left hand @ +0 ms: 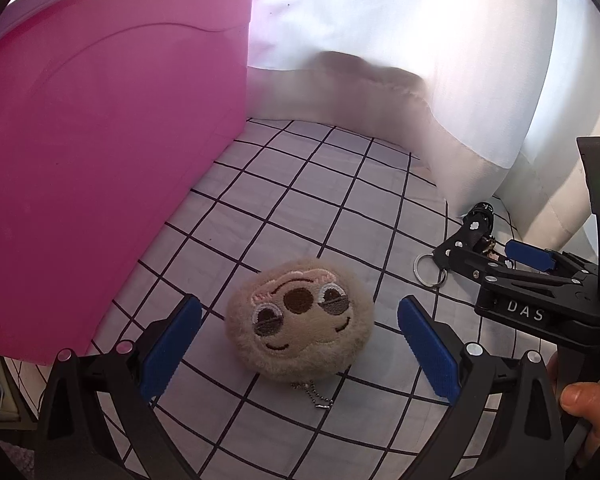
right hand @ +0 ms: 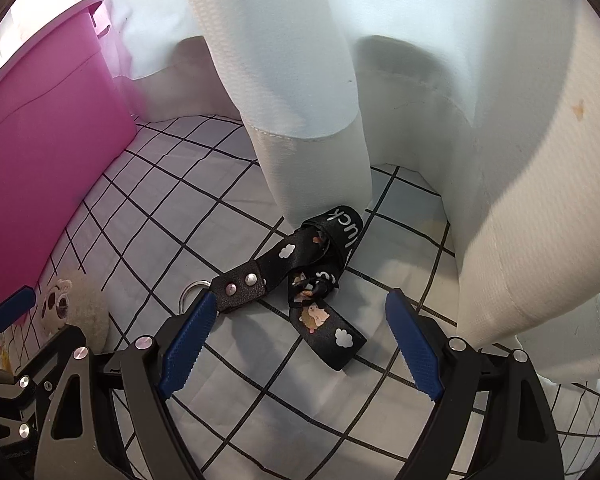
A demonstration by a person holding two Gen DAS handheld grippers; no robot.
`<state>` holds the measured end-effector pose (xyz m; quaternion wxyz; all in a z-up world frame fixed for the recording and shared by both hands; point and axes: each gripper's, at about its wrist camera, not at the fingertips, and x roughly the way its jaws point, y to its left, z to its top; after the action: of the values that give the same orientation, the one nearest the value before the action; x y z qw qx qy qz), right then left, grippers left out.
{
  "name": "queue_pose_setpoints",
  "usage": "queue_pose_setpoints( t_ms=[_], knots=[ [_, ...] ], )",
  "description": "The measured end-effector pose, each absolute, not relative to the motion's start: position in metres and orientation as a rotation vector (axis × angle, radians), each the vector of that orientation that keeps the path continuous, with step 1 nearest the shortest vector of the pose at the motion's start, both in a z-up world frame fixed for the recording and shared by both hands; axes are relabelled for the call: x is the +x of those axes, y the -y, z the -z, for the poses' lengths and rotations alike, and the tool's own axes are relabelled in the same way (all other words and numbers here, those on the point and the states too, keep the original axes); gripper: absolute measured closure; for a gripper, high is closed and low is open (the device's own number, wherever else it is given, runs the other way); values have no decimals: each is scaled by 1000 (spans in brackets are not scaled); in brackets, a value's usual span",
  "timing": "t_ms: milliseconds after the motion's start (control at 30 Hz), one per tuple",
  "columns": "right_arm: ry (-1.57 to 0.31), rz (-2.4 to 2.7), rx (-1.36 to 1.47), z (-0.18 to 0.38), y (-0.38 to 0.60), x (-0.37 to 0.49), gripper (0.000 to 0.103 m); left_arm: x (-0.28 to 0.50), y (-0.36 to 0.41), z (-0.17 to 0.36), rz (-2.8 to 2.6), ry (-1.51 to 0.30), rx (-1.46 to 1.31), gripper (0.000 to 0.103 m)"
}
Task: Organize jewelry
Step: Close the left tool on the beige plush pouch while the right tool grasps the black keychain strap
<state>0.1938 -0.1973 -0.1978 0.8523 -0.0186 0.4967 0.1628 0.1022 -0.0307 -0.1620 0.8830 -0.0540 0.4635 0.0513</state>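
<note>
A beige plush keychain (left hand: pixel 299 322) with a stitched face and a small ball chain lies on the checked cloth (left hand: pixel 320 184). My left gripper (left hand: pixel 300 354) stands open around it, one blue pad on each side, not touching. A black strap keychain (right hand: pixel 316 276) with cloud prints and a metal ring lies crumpled on the cloth. My right gripper (right hand: pixel 300 344) hovers open over it, pads apart from the strap. In the left wrist view the right gripper (left hand: pixel 496 258) shows at the right edge above the strap (left hand: pixel 474 228). The plush (right hand: pixel 74 308) shows at the left of the right wrist view.
A tall pink plastic bin (left hand: pixel 100 152) stands at the left, close to the plush. White curtain folds (right hand: pixel 312 92) hang down to the cloth behind the strap and at the right. A person's thumb (left hand: pixel 580 396) grips the right handle.
</note>
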Motion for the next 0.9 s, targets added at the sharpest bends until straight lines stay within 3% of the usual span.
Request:
queue_pose_setpoints(
  t_ms=[700,767,900],
  knots=[
    [-961,-310,-60,209,176,210,14,116,20,193,-132,-1048,-133,6],
    [-952,-322,-56,207,183,202,18,114,23,194,-141,-1039,-91,7],
    [-926,-368,-68,204,177,192,43,112,22,195,-139,-1032,-83,11]
  ],
)
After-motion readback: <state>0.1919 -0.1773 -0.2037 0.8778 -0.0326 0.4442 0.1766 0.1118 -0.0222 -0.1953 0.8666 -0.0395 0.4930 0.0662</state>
